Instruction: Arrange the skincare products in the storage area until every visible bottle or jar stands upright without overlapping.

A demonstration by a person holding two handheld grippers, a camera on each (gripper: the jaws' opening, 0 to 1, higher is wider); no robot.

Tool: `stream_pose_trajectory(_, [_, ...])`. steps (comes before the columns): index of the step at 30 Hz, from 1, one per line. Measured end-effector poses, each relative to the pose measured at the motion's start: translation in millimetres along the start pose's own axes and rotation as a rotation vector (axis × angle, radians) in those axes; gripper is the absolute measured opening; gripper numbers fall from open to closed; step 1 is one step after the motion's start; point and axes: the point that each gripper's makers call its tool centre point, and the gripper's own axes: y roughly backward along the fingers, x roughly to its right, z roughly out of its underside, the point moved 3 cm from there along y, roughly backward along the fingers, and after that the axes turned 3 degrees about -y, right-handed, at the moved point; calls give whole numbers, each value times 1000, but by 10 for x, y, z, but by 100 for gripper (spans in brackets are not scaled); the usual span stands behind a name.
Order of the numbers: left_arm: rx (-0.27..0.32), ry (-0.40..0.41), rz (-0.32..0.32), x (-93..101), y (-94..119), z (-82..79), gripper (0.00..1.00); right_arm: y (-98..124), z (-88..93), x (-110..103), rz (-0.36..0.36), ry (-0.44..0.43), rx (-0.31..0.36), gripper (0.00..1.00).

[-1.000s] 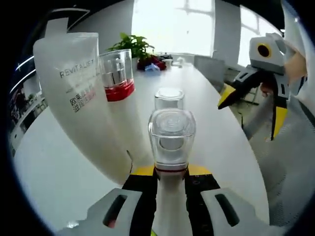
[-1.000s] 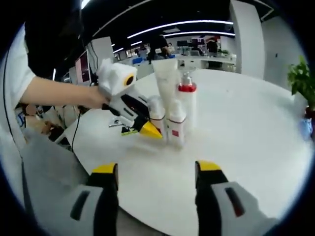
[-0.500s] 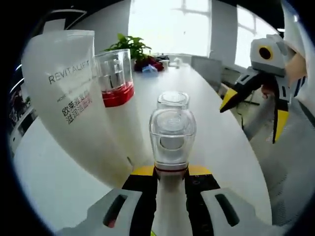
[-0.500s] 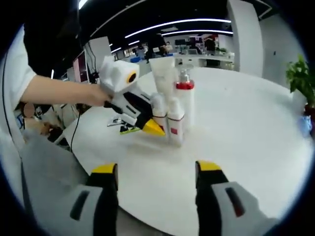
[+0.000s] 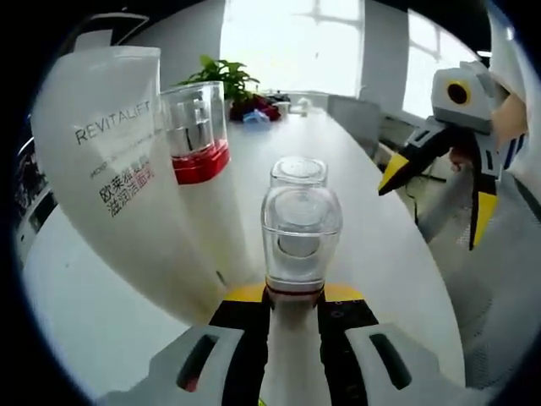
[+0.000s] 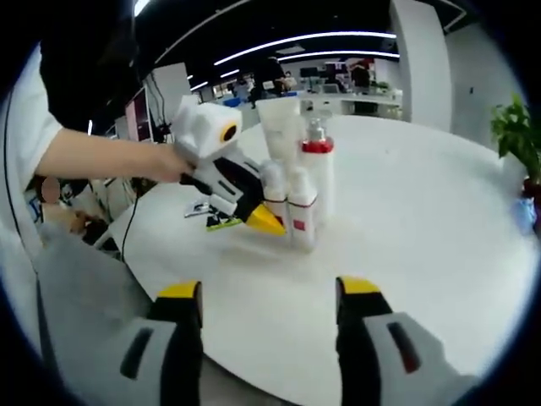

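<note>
At the bottom centre of the left gripper view, the left gripper (image 5: 292, 309) has its yellow-tipped jaws closed narrowly on a small white bottle with a clear square cap (image 5: 301, 237), held upright. Judging by that, the grip is there to keep the bottle vertical while it is placed among the others. Directly behind it stands a second clear-capped small bottle (image 5: 297, 172). To the left rises a tall white squeeze tube printed REVITALIFT (image 5: 118, 169), standing on its cap end and filling the left of the frame, with a white pump bottle with a red band under a clear cover (image 5: 196, 135) just beside it. All stand on the round white table (image 5: 84, 321).

In the right gripper view the same cluster sits at upper centre — tube (image 6: 281, 127), red-banded pump bottle (image 6: 319, 173), and the two small bottles (image 6: 302, 220) at the front, close together but each upright. The left gripper (image 6: 254, 216) reaches in from the left, a person's hand (image 6: 161, 162) on it.

The right gripper (image 6: 266, 296) hangs low in the frame, jaws wide apart and holding nothing, well apart from the products (probably waiting so as not to jostle them). A green potted plant (image 5: 226, 76) sits far back on the table.
</note>
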Motion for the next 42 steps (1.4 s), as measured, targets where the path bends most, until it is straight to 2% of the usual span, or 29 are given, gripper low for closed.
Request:
stream_pose_trajectory(10, [-19,10,-18,-6,67,28,25,10,-17,-16,-1,-8,5,65])
stream_pose_trajectory(18, [-49,20,-38,34,218,69,32,26,-58,-77,-15,-9,25,68])
stream_pose_trajectory(31, [-71,134,-114,147,571,201,49,62,-196,-129,-25,37,64,71])
stream_pose_trajectory(42, [-78,293,-237,329,920,374,64,127,-233,-161,-29,71,100,76])
